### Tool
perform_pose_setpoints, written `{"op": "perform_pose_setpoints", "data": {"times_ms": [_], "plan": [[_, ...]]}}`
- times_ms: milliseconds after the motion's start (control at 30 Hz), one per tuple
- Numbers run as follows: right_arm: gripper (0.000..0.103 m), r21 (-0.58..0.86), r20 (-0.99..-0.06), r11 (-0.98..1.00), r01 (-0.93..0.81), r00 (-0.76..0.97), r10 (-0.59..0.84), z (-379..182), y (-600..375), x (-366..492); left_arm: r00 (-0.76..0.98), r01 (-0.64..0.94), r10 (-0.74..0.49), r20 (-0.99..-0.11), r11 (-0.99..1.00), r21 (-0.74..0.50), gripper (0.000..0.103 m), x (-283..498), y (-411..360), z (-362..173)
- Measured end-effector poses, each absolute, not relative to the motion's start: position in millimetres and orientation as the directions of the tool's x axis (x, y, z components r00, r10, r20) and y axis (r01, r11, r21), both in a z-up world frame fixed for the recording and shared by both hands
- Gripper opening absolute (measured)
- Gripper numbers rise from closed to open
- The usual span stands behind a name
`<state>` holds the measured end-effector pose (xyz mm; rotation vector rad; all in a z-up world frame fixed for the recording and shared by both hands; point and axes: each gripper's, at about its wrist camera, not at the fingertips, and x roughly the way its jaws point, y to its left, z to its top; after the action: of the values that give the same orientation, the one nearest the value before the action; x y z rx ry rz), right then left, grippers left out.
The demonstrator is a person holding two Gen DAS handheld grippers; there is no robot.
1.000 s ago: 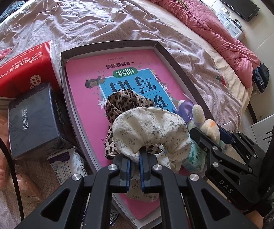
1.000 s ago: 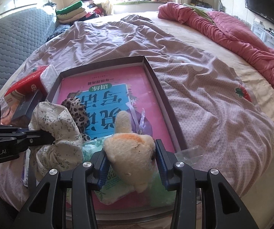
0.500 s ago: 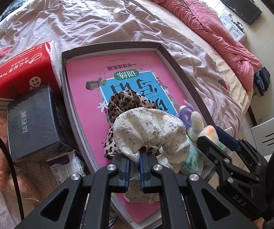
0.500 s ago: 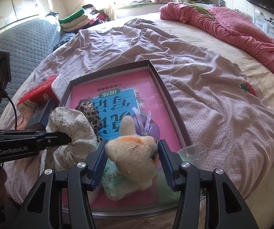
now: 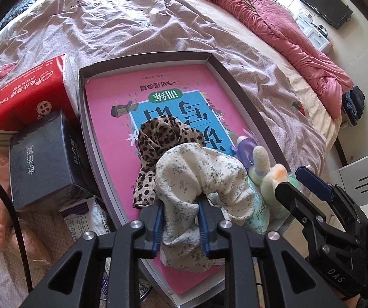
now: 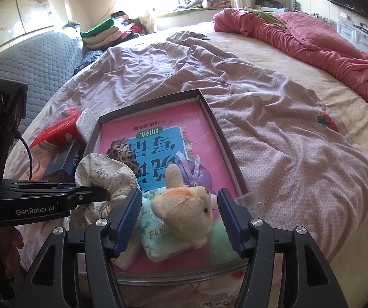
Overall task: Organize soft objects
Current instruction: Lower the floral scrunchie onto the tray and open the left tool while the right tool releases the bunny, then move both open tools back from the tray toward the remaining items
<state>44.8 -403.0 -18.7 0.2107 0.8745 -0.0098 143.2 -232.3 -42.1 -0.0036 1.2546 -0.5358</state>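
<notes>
A shallow grey tray (image 5: 145, 57) on the bed holds a pink book (image 5: 107, 118). On the book lie a leopard scrunchie (image 5: 161, 136), a cream floral scrunchie (image 5: 199, 174), a purple pouch (image 6: 200, 175), a green tissue pack (image 6: 155, 233) and a beige plush toy (image 6: 184, 210). My left gripper (image 5: 180, 205) points steeply down, its jaws opening, with the cream scrunchie's fabric loose between the blue pads. My right gripper (image 6: 178, 196) straddles the plush toy, jaws opening, with gaps on both sides of the toy. It also shows in the left wrist view as the right gripper (image 5: 291, 179).
Left of the tray sit a red tissue pack (image 5: 22, 95) and a dark box (image 5: 40, 159). A clear plastic wrapper (image 6: 253, 200) lies by the tray's right rim. A pink quilt (image 5: 273, 23) is bunched at the bed's far right; folded clothes (image 6: 104, 30) are piled far left.
Both grippers were clamped, the left on the cream scrunchie and the right on the plush toy; both jaws have now parted. The right gripper has drawn slightly up from the toy.
</notes>
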Motion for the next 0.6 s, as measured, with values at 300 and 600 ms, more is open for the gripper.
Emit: {"op": "perform_pose_setpoints", "data": {"times_ms": [300, 600], "plan": [[0.067, 0.166, -0.763, 0.981, 0.1, 0.643, 0.064, -14, -402, 41, 0.217, 0.384, -0.377, -0.901, 0.881, -0.276, 0.048, 141, -233, -37], [0.069, 0.157, -0.758, 0.981, 0.112, 0.651, 0.047, -8, -404, 38, 0.224, 0.365, -0.347, -0.911, 0.897, -0.252, 0.06, 142, -228, -35]]}}
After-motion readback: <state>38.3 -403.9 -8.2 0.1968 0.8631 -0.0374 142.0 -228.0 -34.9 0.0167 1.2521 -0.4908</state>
